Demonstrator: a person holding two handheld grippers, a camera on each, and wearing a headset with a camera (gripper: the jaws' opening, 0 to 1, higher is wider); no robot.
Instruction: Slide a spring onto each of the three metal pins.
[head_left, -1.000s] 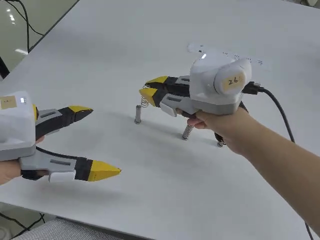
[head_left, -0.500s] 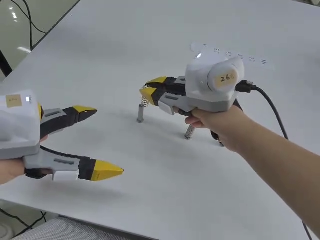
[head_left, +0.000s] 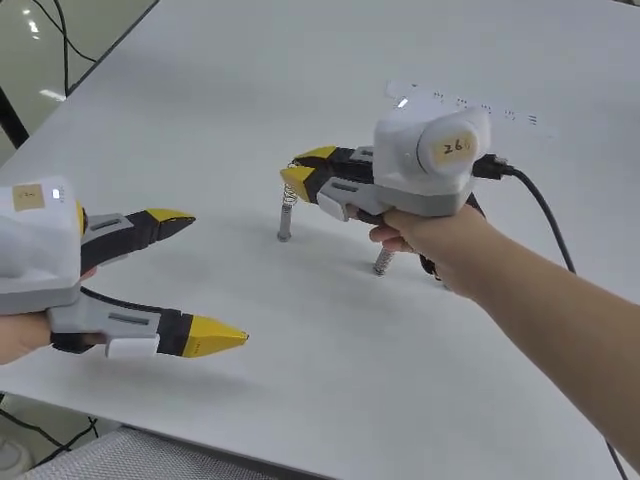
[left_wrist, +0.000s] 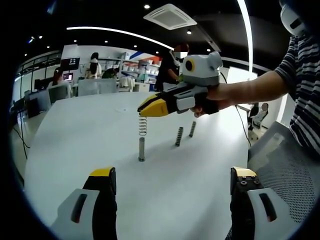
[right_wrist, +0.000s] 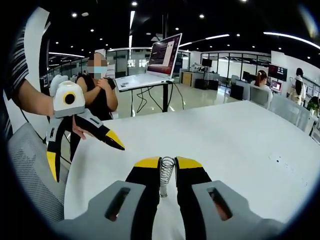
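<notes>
Right gripper (head_left: 303, 172): jaws clamped on a spring (head_left: 288, 198), pinched near its top; the spring hangs upright straight over the bare pin (head_left: 285, 230), its lower end at the pin's tip; whether it has passed over the tip you cannot tell. Left gripper (head_left: 195, 277): jaws wide apart, nothing between them, low over the table (head_left: 330, 390) and well apart from the pins.

Room: bare white tabletop all round the bare pin; the table's left edge is far off; the front edge runs just below your left gripper.

Writing: round sticker (head_left: 455, 148) on the right gripper reads "26"; small tag (head_left: 27, 198) on the left gripper is too blurred to read; faint print (head_left: 480, 108) on the table beyond is unreadable.

Left gripper view: nearer sprung pin (left_wrist: 179, 136) and farther sprung pin (left_wrist: 192, 129) both stand clear, each wearing a spring; in the head view your hand (head_left: 430, 238) covers most of the farther one. Right gripper view: the spring sits dead centre between the yellow jaw tips.
</notes>
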